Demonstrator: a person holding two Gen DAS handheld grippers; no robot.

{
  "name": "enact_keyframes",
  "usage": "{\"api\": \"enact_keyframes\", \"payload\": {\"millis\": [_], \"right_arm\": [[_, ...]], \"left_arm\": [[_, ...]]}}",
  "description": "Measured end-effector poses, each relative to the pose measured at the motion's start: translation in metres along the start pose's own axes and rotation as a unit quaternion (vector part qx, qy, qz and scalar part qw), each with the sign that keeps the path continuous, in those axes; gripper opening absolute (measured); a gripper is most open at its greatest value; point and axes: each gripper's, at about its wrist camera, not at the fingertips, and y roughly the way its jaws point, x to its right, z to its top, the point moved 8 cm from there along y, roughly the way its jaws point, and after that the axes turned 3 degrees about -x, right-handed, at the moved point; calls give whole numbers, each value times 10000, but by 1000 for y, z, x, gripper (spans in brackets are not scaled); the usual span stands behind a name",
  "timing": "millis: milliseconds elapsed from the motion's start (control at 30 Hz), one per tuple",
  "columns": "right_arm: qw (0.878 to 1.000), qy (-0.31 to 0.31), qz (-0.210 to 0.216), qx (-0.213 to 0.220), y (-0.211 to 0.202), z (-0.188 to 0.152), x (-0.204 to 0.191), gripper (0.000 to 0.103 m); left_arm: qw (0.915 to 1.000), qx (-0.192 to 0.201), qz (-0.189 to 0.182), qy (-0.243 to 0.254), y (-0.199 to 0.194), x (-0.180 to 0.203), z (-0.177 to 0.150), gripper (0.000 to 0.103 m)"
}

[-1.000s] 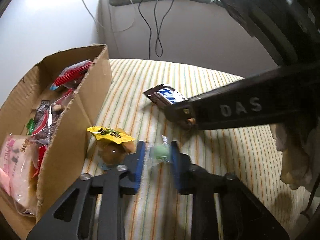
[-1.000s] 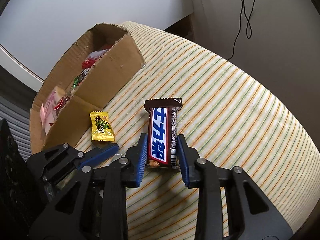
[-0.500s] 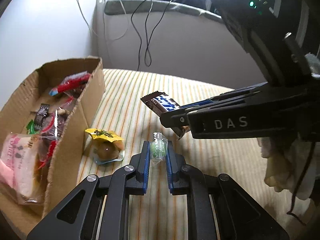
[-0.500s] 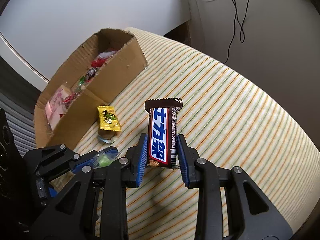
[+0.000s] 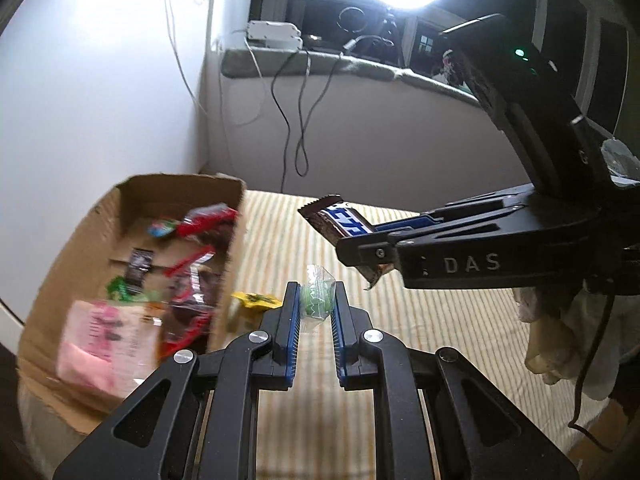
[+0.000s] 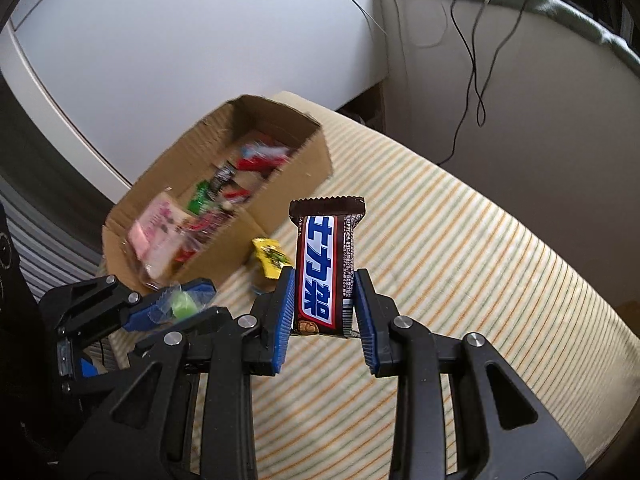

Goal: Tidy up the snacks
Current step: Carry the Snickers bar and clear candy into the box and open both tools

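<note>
- Snacks: brown bar with blue-white label stands upright between the blue pads of the right tool, clamped at its lower half, top end free, lifted off the striped surface.
- Left tool clamped on a small clear-wrapped green candy, also in the air.
- From the left wrist view, right tool comes in from 3 o'clock, bar sticking out toward 10 o'clock, above and behind the green candy.
- From the right wrist view, left tool sits at 8 o'clock of the bar, green candy visible in it.
- Yellow candy lies on the striped surface, just beside the box's near wall; partly hidden behind the left tool in the left view.
- Box, open cardboard, at 10 o'clock of the bar; holds a pink packet, red wrappers, a green one, blurred.
- Cables hang down the wall behind.
</note>
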Motion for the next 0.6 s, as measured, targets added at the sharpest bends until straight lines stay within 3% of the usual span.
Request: {"api": "enact_keyframes", "payload": {"millis": [600], "right_arm": [[9992,-401,89,16,32,50,-75,30]], "left_arm": [[9982,298,429,-302,-30,-93,19,13]]}}
